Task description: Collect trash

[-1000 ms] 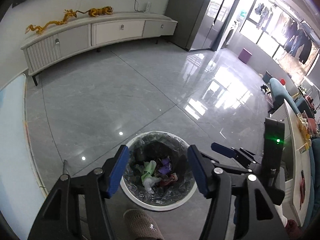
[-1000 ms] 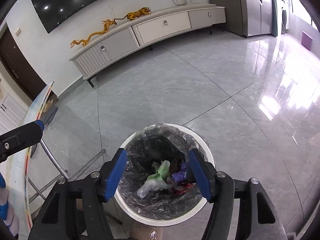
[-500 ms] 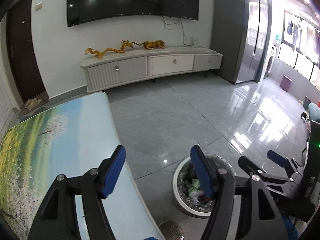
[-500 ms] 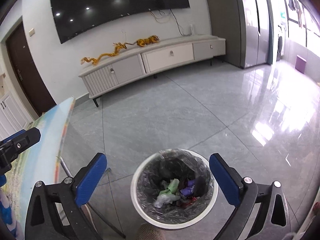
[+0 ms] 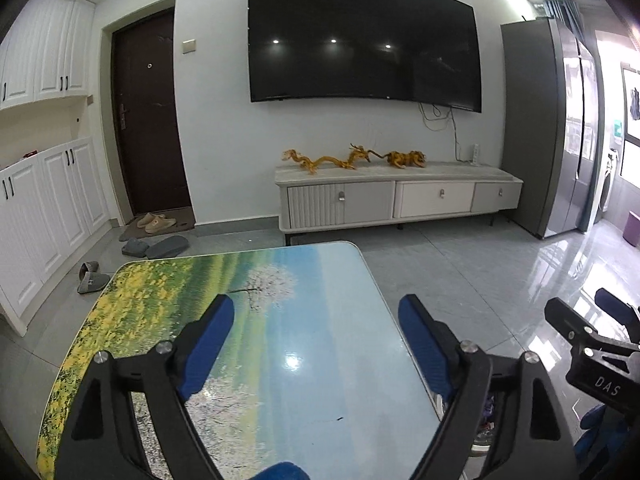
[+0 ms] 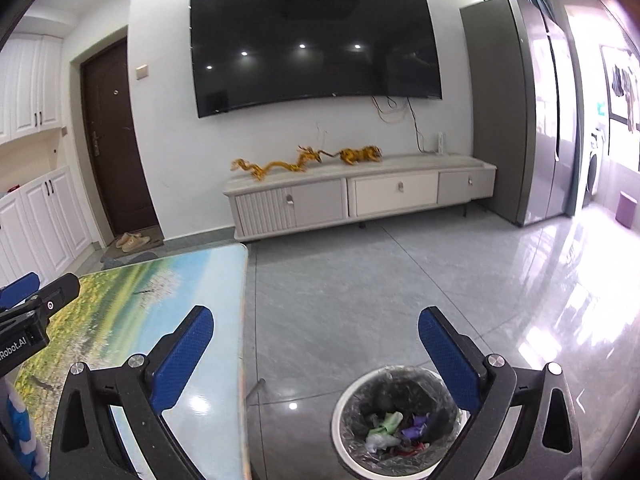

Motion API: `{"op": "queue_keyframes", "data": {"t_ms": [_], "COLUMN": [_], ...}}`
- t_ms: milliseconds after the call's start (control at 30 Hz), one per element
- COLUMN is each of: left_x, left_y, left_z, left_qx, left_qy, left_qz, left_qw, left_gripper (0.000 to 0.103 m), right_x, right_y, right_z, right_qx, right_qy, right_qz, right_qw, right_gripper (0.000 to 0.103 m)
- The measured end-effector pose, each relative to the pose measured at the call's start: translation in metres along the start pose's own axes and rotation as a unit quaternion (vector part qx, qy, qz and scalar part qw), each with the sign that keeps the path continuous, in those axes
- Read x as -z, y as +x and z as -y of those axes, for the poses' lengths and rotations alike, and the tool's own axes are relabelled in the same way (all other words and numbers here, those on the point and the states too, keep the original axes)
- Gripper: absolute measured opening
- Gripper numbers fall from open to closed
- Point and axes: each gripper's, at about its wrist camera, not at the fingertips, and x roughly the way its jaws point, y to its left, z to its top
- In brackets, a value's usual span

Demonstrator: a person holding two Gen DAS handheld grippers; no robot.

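Observation:
A white trash bin (image 6: pixel 342 436) with a clear liner stands on the floor right of the table; crumpled green, purple and red trash (image 6: pixel 394 430) lies inside it. My right gripper (image 6: pixel 316 354) is open and empty, raised above the floor just left of the bin. My left gripper (image 5: pixel 316 342) is open and empty above the table (image 5: pixel 304 380) with a landscape print. A sliver of the bin (image 5: pixel 482 436) shows past the left gripper's right finger. No trash shows on the table.
A white TV cabinet (image 6: pixel 360 200) with golden dragon figures stands under a wall TV (image 6: pixel 316 44). A grey fridge (image 6: pixel 516 120) stands at the right, a dark door (image 5: pixel 146 120) and slippers (image 5: pixel 154 222) at the left. Glossy grey tile floor (image 6: pixel 400 292) lies between.
Both grippers rose and tilted up from over the bin. The left swung left over the table. The right gripper's jaws opened wider.

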Motion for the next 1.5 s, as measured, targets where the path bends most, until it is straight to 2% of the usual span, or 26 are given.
{"op": "queue_keyframes", "data": {"t_ms": [167, 533, 1000, 1500], "left_x": [0.0, 0.014, 0.04, 0.043], "left_y": [-0.032, -0.07, -0.044, -0.029], "left_z": [-0.031, -0.069, -0.063, -0.054], "left_qx": [-0.01, -0.021, -0.025, -0.011], "left_qy": [-0.023, -0.052, -0.045, -0.043], "left_qz": [0.027, 0.049, 0.014, 0.001], "left_qw": [0.9993, 0.9972, 0.9986, 0.999], "left_gripper": [0.092, 0.093, 0.095, 0.096], "right_x": [-0.005, 0.007, 0.028, 0.032], "right_y": [-0.02, -0.04, -0.029, -0.017], "right_z": [-0.026, -0.056, -0.059, -0.047], "right_qx": [-0.003, -0.01, -0.004, 0.018], "right_qy": [-0.019, -0.041, -0.036, -0.025], "right_qz": [0.021, 0.034, 0.023, 0.021], "right_qw": [1.0, 0.999, 0.999, 0.999], "right_gripper": [0.103, 0.103, 0.103, 0.103]}}
